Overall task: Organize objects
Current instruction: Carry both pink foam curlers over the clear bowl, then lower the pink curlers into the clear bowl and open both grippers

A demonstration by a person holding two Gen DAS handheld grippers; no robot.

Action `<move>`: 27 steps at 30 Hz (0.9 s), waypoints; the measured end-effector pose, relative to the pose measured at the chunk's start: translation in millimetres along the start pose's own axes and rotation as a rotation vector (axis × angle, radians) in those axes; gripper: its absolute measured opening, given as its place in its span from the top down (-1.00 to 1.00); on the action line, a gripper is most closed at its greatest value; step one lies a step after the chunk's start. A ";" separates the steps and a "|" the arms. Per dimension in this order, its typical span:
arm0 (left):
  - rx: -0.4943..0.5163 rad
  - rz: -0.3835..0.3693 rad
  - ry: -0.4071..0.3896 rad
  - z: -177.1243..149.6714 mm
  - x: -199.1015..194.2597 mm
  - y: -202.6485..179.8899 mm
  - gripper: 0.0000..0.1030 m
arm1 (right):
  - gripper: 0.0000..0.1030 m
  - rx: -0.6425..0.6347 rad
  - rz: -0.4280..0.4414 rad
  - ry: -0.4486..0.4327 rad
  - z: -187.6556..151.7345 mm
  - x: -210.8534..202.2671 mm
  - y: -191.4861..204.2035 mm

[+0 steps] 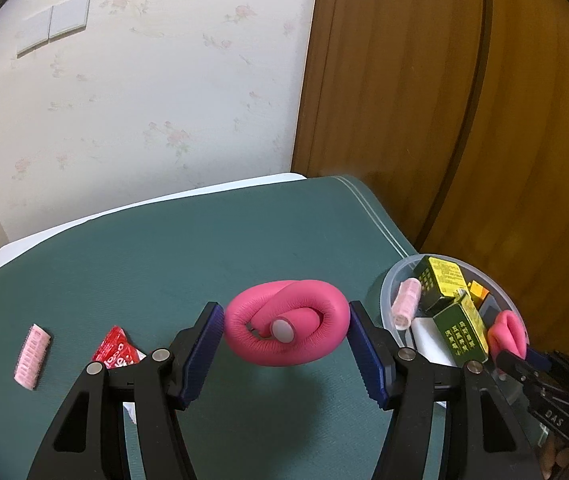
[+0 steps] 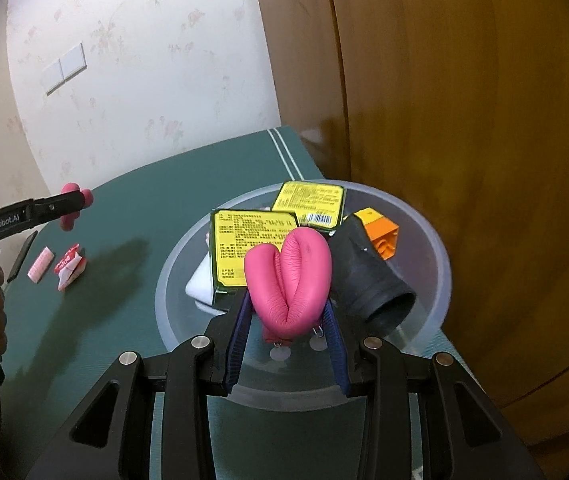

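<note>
Left wrist view: the left gripper [image 1: 286, 330] holds a pink coil [image 1: 286, 326] between its blue pads [image 1: 204, 338], which press on both sides of it. The coil hangs above the green mat [image 1: 164, 252]. A pink roller [image 1: 32, 357] and a red packet [image 1: 116, 350] lie on the mat to the left. The right gripper [image 2: 287, 320] squeezes a folded pink tube [image 2: 290, 280] over the clear bowl [image 2: 424, 224]. In the bowl sit yellow boxes [image 2: 252, 240], an orange block [image 2: 380, 234] and a black cup [image 2: 372, 280].
</note>
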State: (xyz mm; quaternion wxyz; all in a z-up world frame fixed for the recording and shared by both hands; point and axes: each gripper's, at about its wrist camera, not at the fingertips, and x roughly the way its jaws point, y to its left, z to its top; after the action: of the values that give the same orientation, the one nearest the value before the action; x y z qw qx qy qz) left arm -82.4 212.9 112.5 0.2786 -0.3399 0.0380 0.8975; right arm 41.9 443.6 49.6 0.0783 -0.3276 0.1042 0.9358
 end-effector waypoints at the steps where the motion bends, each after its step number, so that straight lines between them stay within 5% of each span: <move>1: -0.001 0.000 0.002 0.0 0.4 0.1 -0.28 | 0.28 -0.004 0.000 -0.002 1.8 1.2 1.0; 10: 0.001 -0.006 -0.005 -1.7 -3.9 -4.1 -0.28 | 0.25 0.001 0.012 0.008 -1.3 2.7 2.3; 16: 0.029 -0.024 -0.006 -4.0 -7.0 -15.4 -0.28 | -0.02 0.003 -0.001 -0.053 1.9 -14.5 -0.4; 27: 0.088 -0.060 0.007 -10.9 -6.8 -45.1 -0.28 | -0.03 0.027 0.004 -0.072 0.4 -21.3 -5.2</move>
State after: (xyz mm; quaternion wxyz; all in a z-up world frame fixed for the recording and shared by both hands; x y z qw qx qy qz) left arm -48.1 244.9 113.8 0.3199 -0.3311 0.0683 0.8851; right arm 59.2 447.1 62.6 0.0846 -0.2923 0.1145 0.9457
